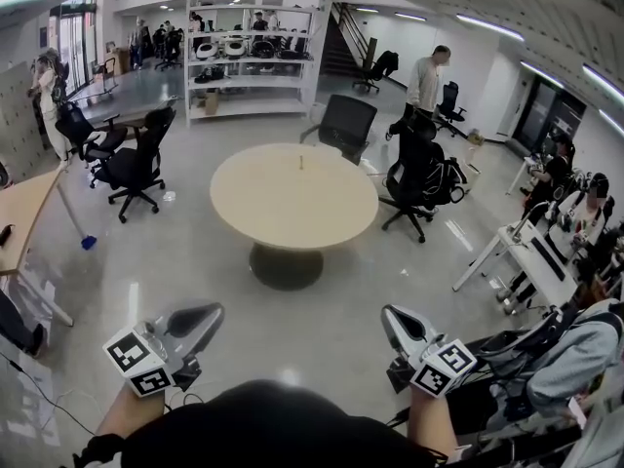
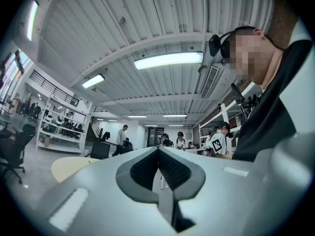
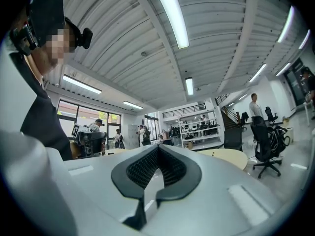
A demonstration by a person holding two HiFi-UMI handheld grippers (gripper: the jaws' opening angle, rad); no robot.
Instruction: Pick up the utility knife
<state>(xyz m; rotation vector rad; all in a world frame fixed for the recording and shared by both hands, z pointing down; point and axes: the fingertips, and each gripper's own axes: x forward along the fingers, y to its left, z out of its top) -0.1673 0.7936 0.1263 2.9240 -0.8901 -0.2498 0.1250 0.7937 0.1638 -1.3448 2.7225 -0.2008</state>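
No utility knife is clearly visible. One small object [image 1: 300, 162] sits on the round beige table [image 1: 292, 198], too small to identify. My left gripper [image 1: 208, 313] is held low at the bottom left, well short of the table, with its jaws together and nothing between them; its tips also meet in the left gripper view [image 2: 158, 149]. At the bottom right, my right gripper [image 1: 391, 313] is likewise shut and empty, its dark pads [image 3: 142, 167] meeting at the tip [image 3: 157, 147]. Both point level into the room.
Black office chairs [image 1: 346, 125] stand behind and beside the table, with another group [image 1: 132, 164] at the left. A wooden desk [image 1: 19, 213] is at the far left and white desks [image 1: 531, 261] with seated people are at the right. Shelving [image 1: 249, 61] lines the back. A person [image 1: 424, 81] stands far off.
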